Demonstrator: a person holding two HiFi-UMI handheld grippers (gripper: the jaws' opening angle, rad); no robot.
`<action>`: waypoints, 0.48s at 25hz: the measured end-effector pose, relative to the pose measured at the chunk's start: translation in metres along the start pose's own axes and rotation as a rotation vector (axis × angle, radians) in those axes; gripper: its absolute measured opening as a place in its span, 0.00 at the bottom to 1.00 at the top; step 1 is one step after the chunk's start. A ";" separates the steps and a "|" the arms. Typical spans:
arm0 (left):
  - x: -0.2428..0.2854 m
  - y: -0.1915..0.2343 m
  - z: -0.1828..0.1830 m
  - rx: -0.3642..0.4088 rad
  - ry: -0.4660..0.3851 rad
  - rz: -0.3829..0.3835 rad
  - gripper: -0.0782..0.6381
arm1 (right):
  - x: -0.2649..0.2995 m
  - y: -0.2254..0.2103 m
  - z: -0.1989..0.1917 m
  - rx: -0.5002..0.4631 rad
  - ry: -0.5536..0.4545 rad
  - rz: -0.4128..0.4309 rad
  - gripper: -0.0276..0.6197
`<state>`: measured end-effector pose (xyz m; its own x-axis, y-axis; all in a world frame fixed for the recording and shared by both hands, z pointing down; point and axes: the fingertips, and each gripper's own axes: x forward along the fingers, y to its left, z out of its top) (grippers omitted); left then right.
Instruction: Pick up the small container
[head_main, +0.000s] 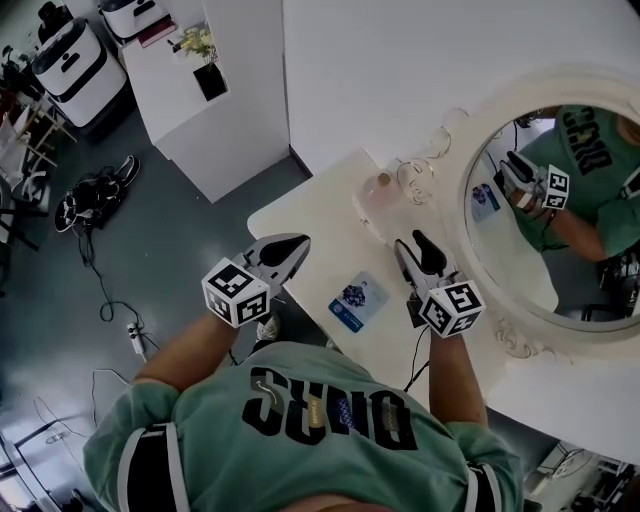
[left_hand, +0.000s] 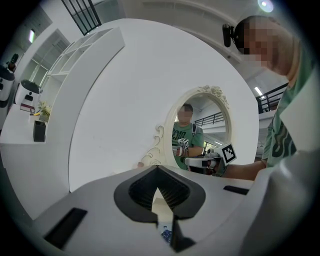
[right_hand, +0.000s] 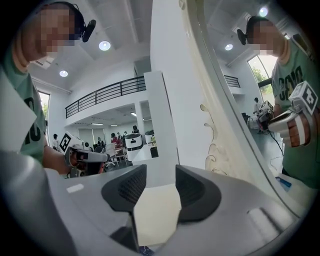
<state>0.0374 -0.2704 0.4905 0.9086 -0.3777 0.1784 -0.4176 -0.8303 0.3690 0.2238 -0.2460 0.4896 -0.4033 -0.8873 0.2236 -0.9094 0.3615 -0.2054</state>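
The small container (head_main: 380, 192), pale pink and translucent, stands on the white table (head_main: 310, 225) close to the round mirror's frame. My right gripper (head_main: 411, 242) hovers just in front of it and a little to its right, open with nothing between its pads; in the right gripper view the right gripper (right_hand: 161, 172) shows only bare tabletop through the gap. My left gripper (head_main: 300, 242) hangs over the table's left edge, its tips touching and empty. In the left gripper view the left gripper (left_hand: 157, 169) points toward the mirror. Neither gripper view shows the container.
A blue-and-white card (head_main: 358, 301) lies on the table between the grippers. An ornate round mirror (head_main: 520, 342) leans on the wall at the right. A white cabinet (head_main: 215, 110) stands beyond the table's left edge; cables and shoes (head_main: 92, 195) lie on the grey floor.
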 end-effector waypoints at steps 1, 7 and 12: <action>0.003 0.003 -0.001 0.000 0.001 0.001 0.11 | 0.005 -0.002 -0.001 -0.006 0.003 -0.002 0.32; 0.021 0.029 -0.008 0.003 0.001 0.013 0.11 | 0.042 -0.023 -0.014 -0.031 0.014 -0.031 0.32; 0.038 0.054 -0.017 -0.003 -0.006 0.022 0.11 | 0.078 -0.044 -0.027 -0.049 0.024 -0.062 0.32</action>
<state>0.0493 -0.3223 0.5329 0.8994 -0.3979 0.1810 -0.4372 -0.8208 0.3677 0.2301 -0.3235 0.5418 -0.3479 -0.9015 0.2574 -0.9363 0.3203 -0.1438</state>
